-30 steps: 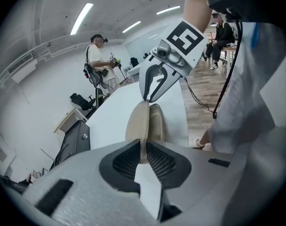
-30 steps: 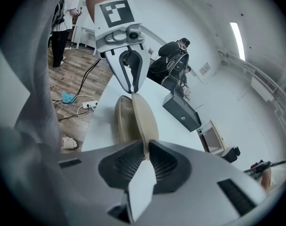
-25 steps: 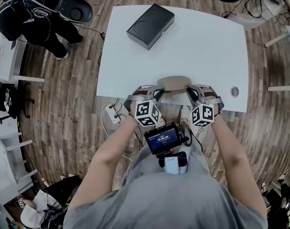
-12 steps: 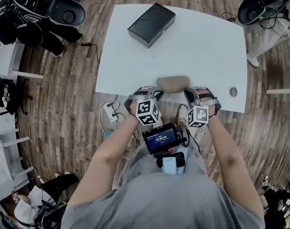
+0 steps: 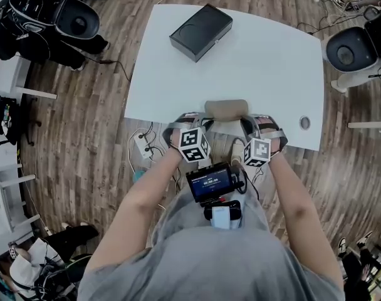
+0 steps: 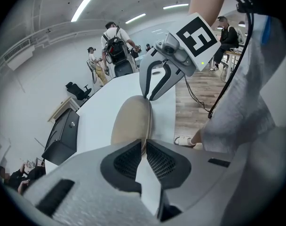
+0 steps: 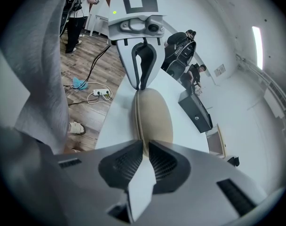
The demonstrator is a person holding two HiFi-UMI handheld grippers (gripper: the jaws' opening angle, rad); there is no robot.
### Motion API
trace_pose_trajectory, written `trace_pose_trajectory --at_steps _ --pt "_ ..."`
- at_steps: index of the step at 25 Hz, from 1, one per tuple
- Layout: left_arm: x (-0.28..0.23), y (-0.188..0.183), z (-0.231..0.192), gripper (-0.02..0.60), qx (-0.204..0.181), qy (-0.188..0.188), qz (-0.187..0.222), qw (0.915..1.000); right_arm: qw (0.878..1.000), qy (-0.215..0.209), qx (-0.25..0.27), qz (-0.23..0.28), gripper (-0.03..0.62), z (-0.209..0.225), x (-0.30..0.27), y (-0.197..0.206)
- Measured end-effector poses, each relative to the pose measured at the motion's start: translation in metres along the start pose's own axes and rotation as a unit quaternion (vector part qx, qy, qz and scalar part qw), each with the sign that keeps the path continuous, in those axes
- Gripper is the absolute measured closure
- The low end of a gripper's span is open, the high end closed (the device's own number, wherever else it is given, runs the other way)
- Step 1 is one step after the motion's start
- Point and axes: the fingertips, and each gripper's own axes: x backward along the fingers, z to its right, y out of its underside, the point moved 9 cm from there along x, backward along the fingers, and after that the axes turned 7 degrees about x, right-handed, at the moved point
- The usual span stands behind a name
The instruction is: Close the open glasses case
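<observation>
Both lowered slightly, left gripper (image 6: 145,144), right gripper (image 7: 145,146), pinching one glasses case (image 5: 227,109)

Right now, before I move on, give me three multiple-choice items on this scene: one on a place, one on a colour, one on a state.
1. The case lies on the table:
A) at its far left corner
B) at its near edge
C) at its middle

2. The case is:
A) tan
B) red
C) blue

3. The left gripper is:
A) wide open, with nothing in it
B) shut on the case's end
C) down on the floor

Answers:
1. B: the head view shows it at the table's near edge.
2. A: it looks tan in all three views.
3. B: the left gripper view shows its fingers pinching the case's end.
</observation>
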Motion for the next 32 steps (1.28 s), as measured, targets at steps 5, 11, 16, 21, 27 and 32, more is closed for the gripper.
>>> trace_pose_trajectory --at_steps 5,11,16,21,27,32 --pt "0.004 0.002 0.000 0.538 0.002 0.001 -0.002 1.0000 1.000 -0.002 -0.004 -0.002 0.543 0.000 0.001 -0.005" --pt "0.004 0.001 0.000 0.538 0.000 0.000 -0.005 1.0000 1.000 -0.004 -0.003 -0.002 0.543 0.001 0.001 -0.004" --pt "-0.002 0.000 0.001 0.538 -0.002 0.000 -0.007 1.0000 1.000 -0.005 -0.010 0.002 0.542 -0.001 -0.002 0.000" --pt "-0.003 0.001 -0.002 0.538 -0.006 0.003 -0.009 0.9999 1.000 -0.005 -0.028 0.006 0.543 0.002 -0.002 0.001" --pt "-0.002 0.002 -0.003 0.538 -0.008 0.006 -0.011 0.9999 0.991 0.011 -0.123 0.042 0.543 0.019 0.017 0.006" --pt "-0.002 0.005 -0.003 0.538 -0.012 0.008 -0.013 0.9998 0.968 0.022 -0.236 0.083 0.543 0.035 0.039 0.009"
